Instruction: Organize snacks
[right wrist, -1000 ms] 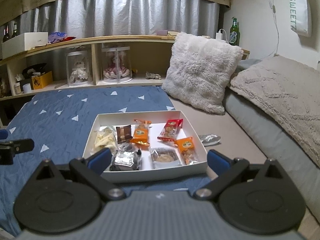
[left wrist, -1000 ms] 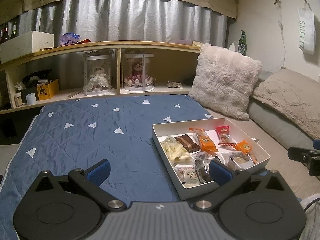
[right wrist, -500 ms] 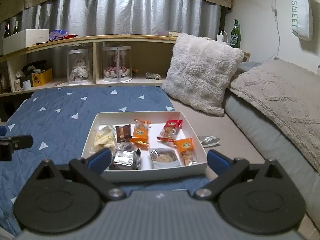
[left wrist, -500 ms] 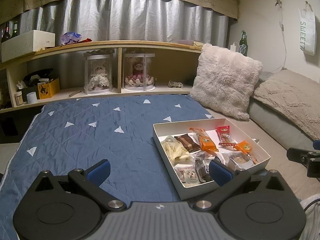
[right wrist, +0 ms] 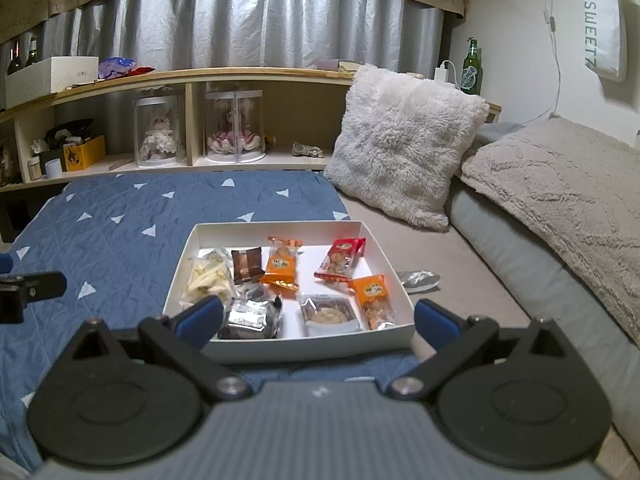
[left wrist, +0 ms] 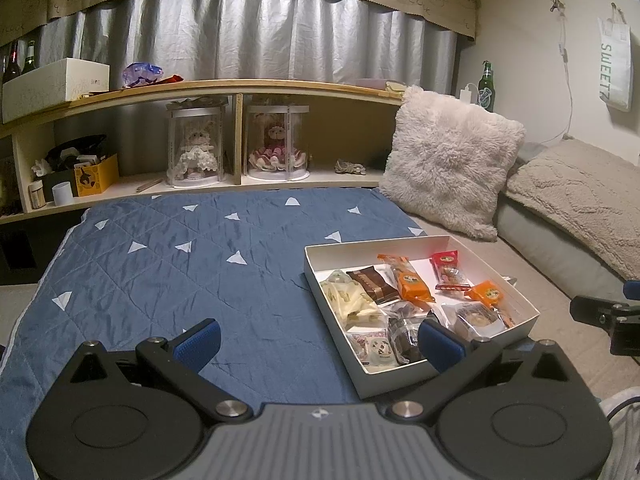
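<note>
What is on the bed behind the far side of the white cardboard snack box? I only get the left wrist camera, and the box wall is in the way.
Observer: A crumpled silver foil wrapper lies on the beige bed cover, outside the white cardboard snack box, just beside its right wall.
Operator: Ooh! Is my other gripper open? I only see its tip.
Observer: Yes. The right gripper is wide open, its blue-padded fingers spread about as wide as the box's near wall.
Operator: Is it holding a snack?
Observer: No. Nothing is gripped between those fingers. All you see between them is the box.
</note>
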`<state>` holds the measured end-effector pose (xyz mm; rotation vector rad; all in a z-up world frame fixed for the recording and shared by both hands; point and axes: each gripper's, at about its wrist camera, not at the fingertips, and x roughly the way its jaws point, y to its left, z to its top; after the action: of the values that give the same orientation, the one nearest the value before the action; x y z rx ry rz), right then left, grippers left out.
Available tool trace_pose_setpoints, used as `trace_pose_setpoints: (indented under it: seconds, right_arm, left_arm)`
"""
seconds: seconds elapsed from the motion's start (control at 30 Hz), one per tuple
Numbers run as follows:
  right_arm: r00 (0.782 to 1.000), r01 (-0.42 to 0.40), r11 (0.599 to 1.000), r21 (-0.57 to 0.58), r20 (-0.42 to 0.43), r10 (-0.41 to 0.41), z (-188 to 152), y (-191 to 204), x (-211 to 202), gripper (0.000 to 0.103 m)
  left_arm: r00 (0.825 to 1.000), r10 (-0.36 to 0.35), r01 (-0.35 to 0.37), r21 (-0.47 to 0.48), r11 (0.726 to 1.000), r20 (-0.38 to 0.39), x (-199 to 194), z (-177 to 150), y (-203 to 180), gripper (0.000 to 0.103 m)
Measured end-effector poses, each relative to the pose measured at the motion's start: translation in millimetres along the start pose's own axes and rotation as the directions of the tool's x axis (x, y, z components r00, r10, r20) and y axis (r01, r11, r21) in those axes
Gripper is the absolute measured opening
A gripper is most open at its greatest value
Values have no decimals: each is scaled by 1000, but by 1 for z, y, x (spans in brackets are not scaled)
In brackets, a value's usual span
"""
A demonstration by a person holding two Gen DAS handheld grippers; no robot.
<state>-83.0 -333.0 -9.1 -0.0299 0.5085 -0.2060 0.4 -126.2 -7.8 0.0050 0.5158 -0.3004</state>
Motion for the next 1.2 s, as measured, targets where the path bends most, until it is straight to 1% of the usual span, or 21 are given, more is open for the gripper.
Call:
trace_pose_setpoints:
  seconds: [1.2]
  right_arm:
    - [1000, 2, 1000, -1, 0, -2, 0, 1, 0, 102]
  left_arm:
    - [1000, 0, 0, -5, 1000, -3, -1, -1, -4, 103]
